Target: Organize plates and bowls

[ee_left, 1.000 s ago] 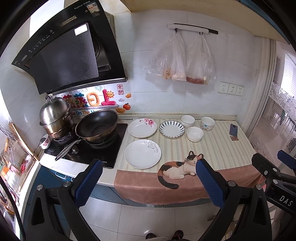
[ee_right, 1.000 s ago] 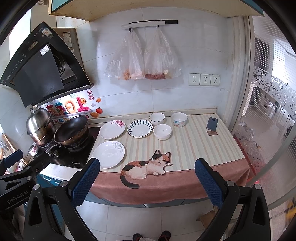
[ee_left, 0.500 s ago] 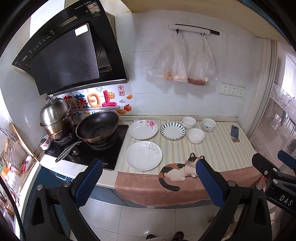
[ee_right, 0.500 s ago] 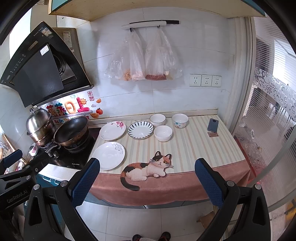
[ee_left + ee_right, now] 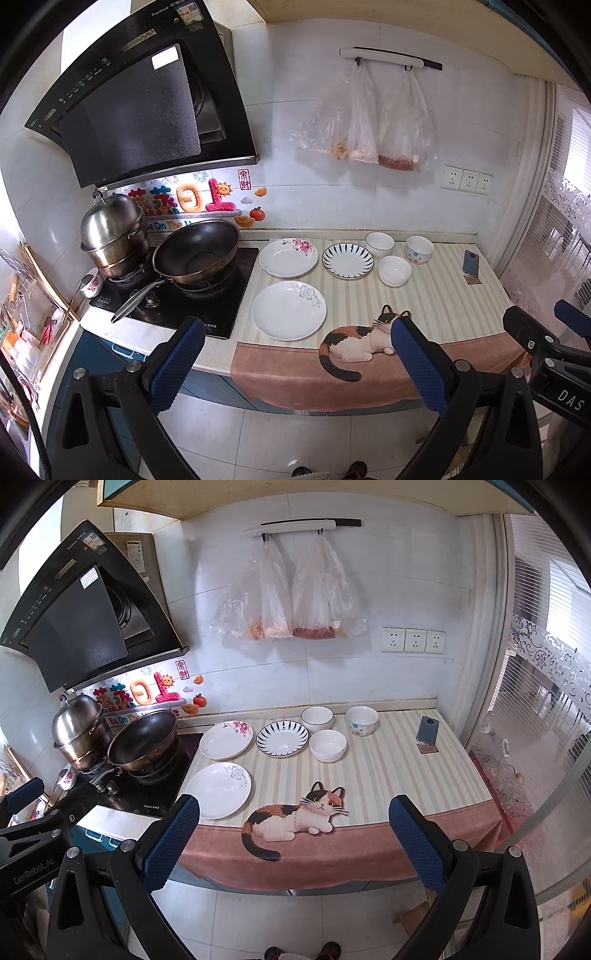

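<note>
On the striped counter mat lie a white plate with a grey flower (image 5: 289, 310) (image 5: 218, 790), a plate with pink flowers (image 5: 288, 257) (image 5: 226, 739) and a blue-striped plate (image 5: 347, 260) (image 5: 282, 738). Right of them stand a plain white bowl (image 5: 394, 270) (image 5: 327, 745), a dark-rimmed bowl (image 5: 379, 243) (image 5: 317, 719) and a dotted bowl (image 5: 419, 249) (image 5: 362, 720). My left gripper (image 5: 297, 363) and right gripper (image 5: 293, 842) are both open and empty, held well back from the counter's front edge.
A wok (image 5: 196, 254) and a steel pot (image 5: 112, 232) sit on the stove at the left. A phone (image 5: 471, 263) leans on a stand at the counter's right end. Plastic bags (image 5: 291, 602) hang on the wall. A glass partition (image 5: 546, 686) is at the right.
Both grippers have drifted slightly closer to the counter; the scene sits a little lower and larger in both views. Nothing on the counter has moved.
</note>
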`<state>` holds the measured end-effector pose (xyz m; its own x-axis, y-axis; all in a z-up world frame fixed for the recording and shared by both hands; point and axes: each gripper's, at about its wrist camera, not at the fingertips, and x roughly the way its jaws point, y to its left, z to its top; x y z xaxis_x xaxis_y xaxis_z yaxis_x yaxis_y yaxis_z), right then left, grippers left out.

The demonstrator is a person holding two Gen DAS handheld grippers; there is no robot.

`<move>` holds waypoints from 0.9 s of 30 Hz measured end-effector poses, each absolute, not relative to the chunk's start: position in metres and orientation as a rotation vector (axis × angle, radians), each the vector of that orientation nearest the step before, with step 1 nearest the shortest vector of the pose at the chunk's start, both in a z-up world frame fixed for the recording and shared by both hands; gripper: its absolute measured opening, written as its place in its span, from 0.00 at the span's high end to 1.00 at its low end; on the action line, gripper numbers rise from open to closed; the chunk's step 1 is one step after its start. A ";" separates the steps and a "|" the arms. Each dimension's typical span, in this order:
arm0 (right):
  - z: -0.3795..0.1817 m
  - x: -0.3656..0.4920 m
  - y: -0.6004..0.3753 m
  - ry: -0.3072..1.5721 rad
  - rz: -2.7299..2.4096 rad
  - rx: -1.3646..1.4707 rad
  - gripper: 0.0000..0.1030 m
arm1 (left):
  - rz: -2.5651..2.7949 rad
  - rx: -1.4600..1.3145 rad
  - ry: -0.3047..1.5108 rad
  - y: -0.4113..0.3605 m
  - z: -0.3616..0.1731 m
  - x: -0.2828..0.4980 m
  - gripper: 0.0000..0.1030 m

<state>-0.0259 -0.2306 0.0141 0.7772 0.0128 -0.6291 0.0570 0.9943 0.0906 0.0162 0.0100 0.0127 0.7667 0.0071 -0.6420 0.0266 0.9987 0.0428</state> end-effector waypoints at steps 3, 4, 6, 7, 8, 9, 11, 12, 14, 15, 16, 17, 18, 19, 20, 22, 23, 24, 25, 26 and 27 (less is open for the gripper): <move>0.014 -0.025 -0.230 0.680 -0.025 0.106 0.00 | -0.011 0.050 0.697 0.011 0.014 0.018 0.00; 0.014 -0.025 -0.230 0.679 -0.025 0.107 0.00 | -0.012 0.050 0.697 0.010 0.013 0.016 0.00; 0.014 -0.026 -0.230 0.680 -0.026 0.105 0.00 | -0.012 0.051 0.696 0.011 0.014 0.019 0.00; 0.014 -0.027 -0.230 0.681 -0.026 0.106 0.00 | -0.013 0.050 0.696 0.012 0.013 0.018 0.00; 0.014 -0.026 -0.230 0.680 -0.025 0.107 0.00 | -0.013 0.049 0.696 0.013 0.013 0.019 0.00; 0.014 -0.027 -0.230 0.680 -0.025 0.107 0.00 | -0.014 0.049 0.696 0.013 0.013 0.019 0.00; 0.015 -0.024 -0.229 0.680 -0.026 0.104 0.00 | -0.013 0.049 0.696 0.014 0.012 0.019 0.00; 0.016 -0.018 -0.225 0.681 -0.027 0.102 0.00 | -0.013 0.048 0.696 0.014 0.013 0.020 0.00; 0.016 -0.018 -0.225 0.681 -0.026 0.104 0.00 | -0.013 0.049 0.694 0.014 0.012 0.019 0.00; 0.016 -0.019 -0.225 0.680 -0.027 0.104 0.00 | -0.014 0.049 0.694 0.015 0.013 0.021 0.00; 0.016 -0.016 -0.224 0.680 -0.027 0.104 0.00 | -0.014 0.049 0.695 0.013 0.012 0.019 0.00; 0.016 -0.017 -0.224 0.679 -0.027 0.104 0.00 | -0.015 0.050 0.696 0.013 0.012 0.020 0.00; 0.016 -0.017 -0.224 0.678 -0.027 0.103 0.00 | -0.017 0.050 0.696 0.014 0.012 0.021 0.00; 0.016 -0.017 -0.224 0.678 -0.027 0.104 0.00 | -0.018 0.050 0.697 0.014 0.012 0.020 0.00; 0.016 -0.016 -0.224 0.677 -0.027 0.105 0.00 | -0.022 0.049 0.698 0.015 0.011 0.022 0.00; 0.016 -0.015 -0.223 0.677 -0.028 0.107 0.00 | -0.032 0.050 0.700 0.018 0.006 0.028 0.00; 0.016 -0.013 -0.220 0.676 -0.031 0.109 0.00 | -0.033 0.052 0.702 0.021 0.003 0.033 0.00; 0.016 -0.011 -0.219 0.673 -0.033 0.113 0.00 | -0.033 0.052 0.699 0.024 0.000 0.037 0.00; 0.014 -0.009 -0.217 0.665 -0.031 0.119 0.00 | -0.029 0.052 0.694 0.028 -0.004 0.042 0.00; 0.011 -0.005 -0.215 0.653 -0.016 0.129 0.00 | -0.019 0.056 0.697 0.034 -0.011 0.051 0.00; 0.006 -0.003 -0.213 0.648 0.000 0.137 0.00 | -0.014 0.057 0.698 0.038 -0.017 0.054 0.00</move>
